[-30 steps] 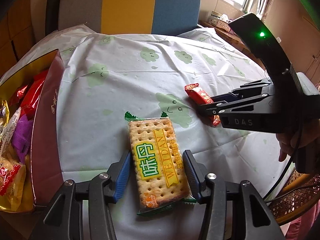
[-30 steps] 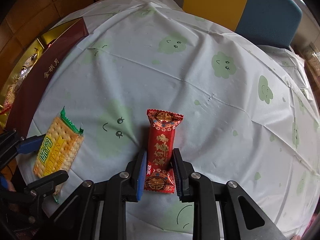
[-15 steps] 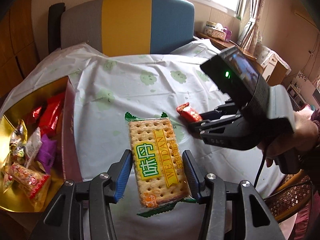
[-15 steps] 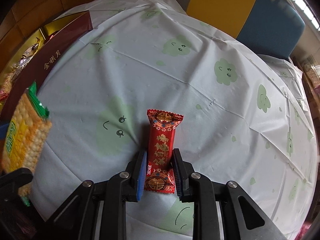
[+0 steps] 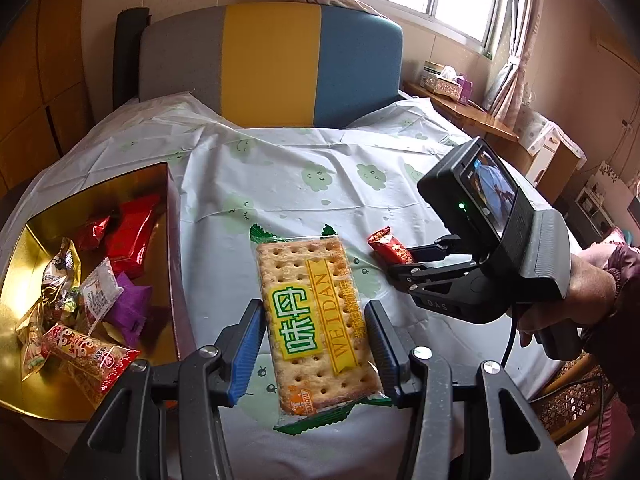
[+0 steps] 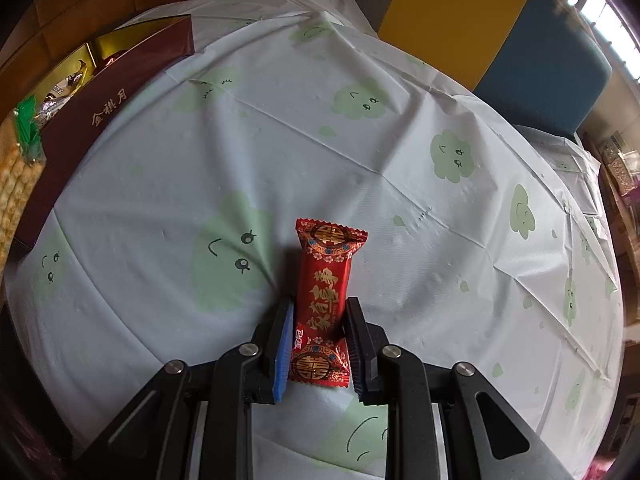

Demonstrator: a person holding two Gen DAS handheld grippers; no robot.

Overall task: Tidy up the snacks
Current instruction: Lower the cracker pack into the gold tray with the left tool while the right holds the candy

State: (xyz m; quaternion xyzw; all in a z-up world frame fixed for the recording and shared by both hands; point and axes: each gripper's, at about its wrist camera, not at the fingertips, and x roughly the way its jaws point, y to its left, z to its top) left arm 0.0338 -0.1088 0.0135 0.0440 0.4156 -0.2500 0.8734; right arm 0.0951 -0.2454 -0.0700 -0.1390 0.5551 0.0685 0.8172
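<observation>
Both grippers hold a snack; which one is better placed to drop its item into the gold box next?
Probably left. The left gripper holds the cracker packet lifted, right beside the open gold box. The right gripper, gripping the red candy, sits farther across the tablecloth.

Left gripper [image 5: 314, 332] clamps cracker pack [image 5: 316, 316] above tablecloth [image 5: 280, 168]; gold box [image 5: 36, 360] of snacks at left edge.
</observation>
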